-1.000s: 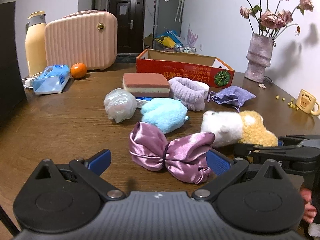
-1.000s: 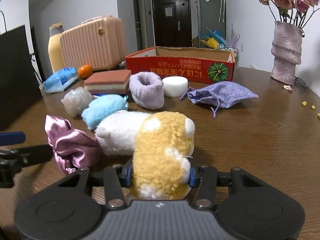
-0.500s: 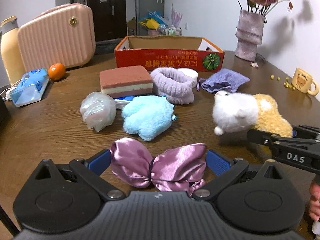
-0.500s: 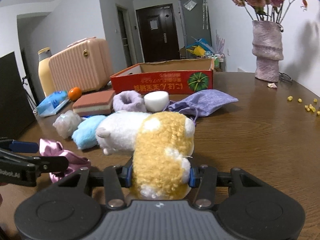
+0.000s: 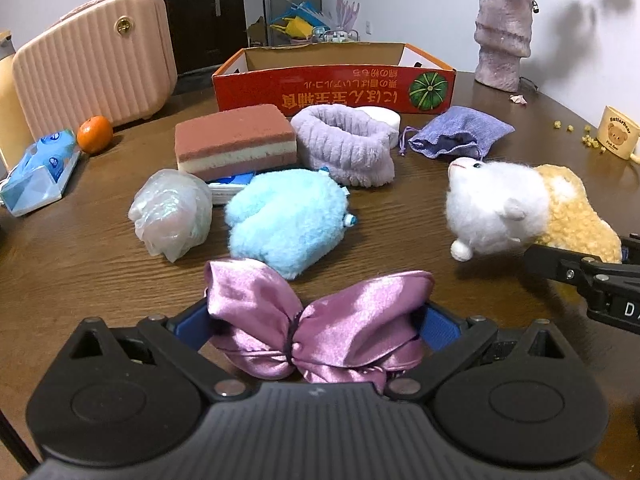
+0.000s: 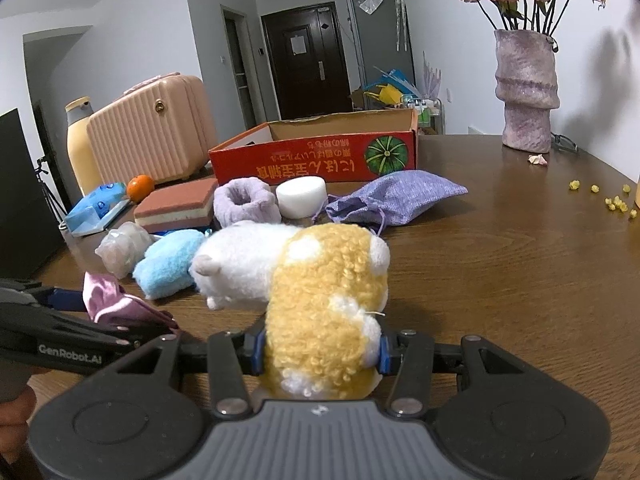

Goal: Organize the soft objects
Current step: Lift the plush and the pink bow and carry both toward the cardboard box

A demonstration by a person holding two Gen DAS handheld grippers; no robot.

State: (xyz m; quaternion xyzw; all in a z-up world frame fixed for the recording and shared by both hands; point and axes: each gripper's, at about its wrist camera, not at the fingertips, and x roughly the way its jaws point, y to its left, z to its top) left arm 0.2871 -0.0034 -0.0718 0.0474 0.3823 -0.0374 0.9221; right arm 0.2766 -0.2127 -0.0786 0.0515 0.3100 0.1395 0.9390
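Gripping plush hamster [image 6: 320, 304], right tongs [image 6: 320, 350] tilted down

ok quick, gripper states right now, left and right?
Left gripper: fingers around the satin bow; whether they are clamped on it cannot be told.
Right gripper: closed on the plush toy.

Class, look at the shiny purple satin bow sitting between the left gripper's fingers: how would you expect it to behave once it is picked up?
The satin bow looks puffy and creased, so it will probably squash and flop rather than hold its shape. Its glossy sheen suggests it may slip between the pads. It seems light for its size.
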